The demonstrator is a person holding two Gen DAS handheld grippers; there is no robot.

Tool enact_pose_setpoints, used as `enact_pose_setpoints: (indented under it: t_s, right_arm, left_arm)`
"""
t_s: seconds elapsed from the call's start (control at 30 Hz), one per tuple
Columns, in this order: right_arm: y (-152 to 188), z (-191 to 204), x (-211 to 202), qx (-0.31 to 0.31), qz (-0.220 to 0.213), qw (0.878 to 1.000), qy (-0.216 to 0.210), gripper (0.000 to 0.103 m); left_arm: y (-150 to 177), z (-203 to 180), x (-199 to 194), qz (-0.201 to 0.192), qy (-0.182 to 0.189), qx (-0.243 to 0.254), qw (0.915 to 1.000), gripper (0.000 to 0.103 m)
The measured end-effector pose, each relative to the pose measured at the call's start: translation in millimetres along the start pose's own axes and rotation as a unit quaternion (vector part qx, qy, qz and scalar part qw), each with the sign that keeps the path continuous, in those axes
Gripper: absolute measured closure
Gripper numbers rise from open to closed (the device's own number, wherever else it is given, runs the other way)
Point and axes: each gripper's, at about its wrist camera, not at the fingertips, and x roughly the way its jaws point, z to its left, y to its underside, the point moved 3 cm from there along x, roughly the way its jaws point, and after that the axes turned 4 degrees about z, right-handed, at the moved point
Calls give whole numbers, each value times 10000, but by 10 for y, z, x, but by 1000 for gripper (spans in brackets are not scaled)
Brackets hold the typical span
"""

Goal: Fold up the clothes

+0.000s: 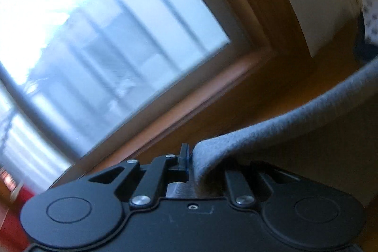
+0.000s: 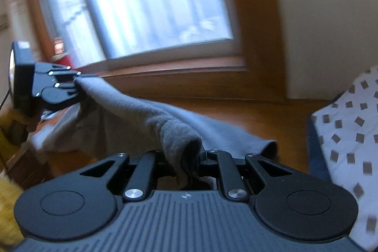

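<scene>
Grey fleece garment (image 2: 132,110) is stretched between left gripper (image 2: 79,86) and right gripper (image 2: 186,162), both clamped on its edge.

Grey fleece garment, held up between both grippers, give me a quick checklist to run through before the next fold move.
1. Left gripper clamped on the grey fleece garment: ok, the fabric edge sits in its shut fingers.
2. Right gripper clamped on the garment: ok, a bunched fold is pinched between its fingers.
3. Top edge stretched between the grippers: not ok, it sags and rolls near the right gripper.
4. Garment hanging flat: not ok, it is bunched and twisted.
5. Patterned bedding clear of the garment: ok, they are apart.
6. Landing surface below: cannot tell, it is hidden.
</scene>
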Motion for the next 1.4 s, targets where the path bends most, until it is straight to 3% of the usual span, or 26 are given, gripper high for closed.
enact_pose_setpoints:
  t_s: [0.07,0.13,0.2,0.27,0.37,0.47,0.6,0.8,0.93,1.03,1.17,1.27,1.4]
  right_arm:
    - [-62,-203,301,200,117,9995,236,90]
    - [-83,-405,669,291,321,9974,576,82]
    - [-45,-582,1018,298,600,9912,1144,46]
    - [-4,-624,1119,425,604,9866,1456,37]
    - [27,-584,1084,614,470,9836,1630,36]
    - [-1,-439,984,430,374,9812,1846,29]
    - [-121,-246,807,-42,169,9676,2517,29]
    - [-303,-272,993,-422,243,9798,1938,30]
    - [-270,-737,1233,360,353,9873,1510,30]
    - [-272,-835,1281,525,331,9851,1604,32]
    - [-350,-422,1077,-133,-142,9874,1569,30]
    - [-329,-67,1007,-521,-281,9895,1321,28]
    - [-187,336,1121,-935,-182,9923,788,27]
  left_arm:
    - [-52,-73,419,113,274,237,9993,94]
    - [-70,-156,808,260,527,414,9974,94]
    - [-29,-253,1135,467,753,531,9947,94]
    - [36,-317,1340,644,1002,564,9913,91]
    - [127,-372,1458,695,1217,708,9876,91]
    - [133,-381,1484,655,1279,853,9859,91]
    - [73,-343,1509,669,1399,775,9849,91]
    - [35,-328,1487,725,1333,761,9855,90]
    - [16,-319,1459,751,1262,797,9859,88]
    - [-46,-276,1449,723,1180,763,9874,81]
    - [-127,-109,1204,663,1119,454,9905,57]
    - [-69,-15,978,658,1013,185,9925,46]
    - [127,147,683,800,735,-181,9939,43]
